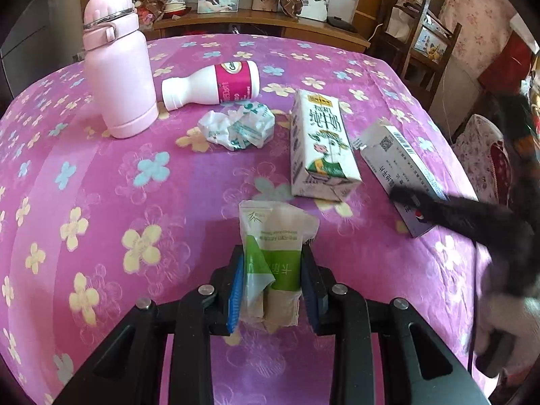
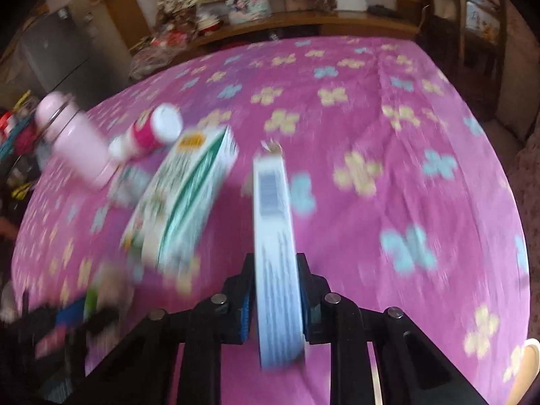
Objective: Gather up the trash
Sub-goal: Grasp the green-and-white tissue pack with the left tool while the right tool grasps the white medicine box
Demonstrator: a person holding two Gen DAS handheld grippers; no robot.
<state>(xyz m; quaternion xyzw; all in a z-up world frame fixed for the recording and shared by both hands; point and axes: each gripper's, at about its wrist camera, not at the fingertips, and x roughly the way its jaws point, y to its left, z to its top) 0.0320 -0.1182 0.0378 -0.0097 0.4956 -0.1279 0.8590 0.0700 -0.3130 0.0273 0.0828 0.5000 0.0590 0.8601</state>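
My left gripper (image 1: 272,263) is shut on a green and white tissue packet (image 1: 275,253), held just above the pink flowered tablecloth (image 1: 101,202). My right gripper (image 2: 275,281) is shut on a flat white box with a barcode (image 2: 273,236), seen edge-on; in the left wrist view the same box (image 1: 398,162) lies at the right with the blurred right gripper on it. A milk carton (image 1: 320,148) lies in the middle, a crumpled wrapper (image 1: 238,130) left of it, and a white bottle with a pink label (image 1: 216,84) lies on its side behind.
A pink thermos flask (image 1: 116,64) stands upright at the back left. A wooden shelf with photos (image 1: 219,0) runs behind the table, and a wooden chair (image 1: 422,33) stands at the right. The right wrist view is motion-blurred.
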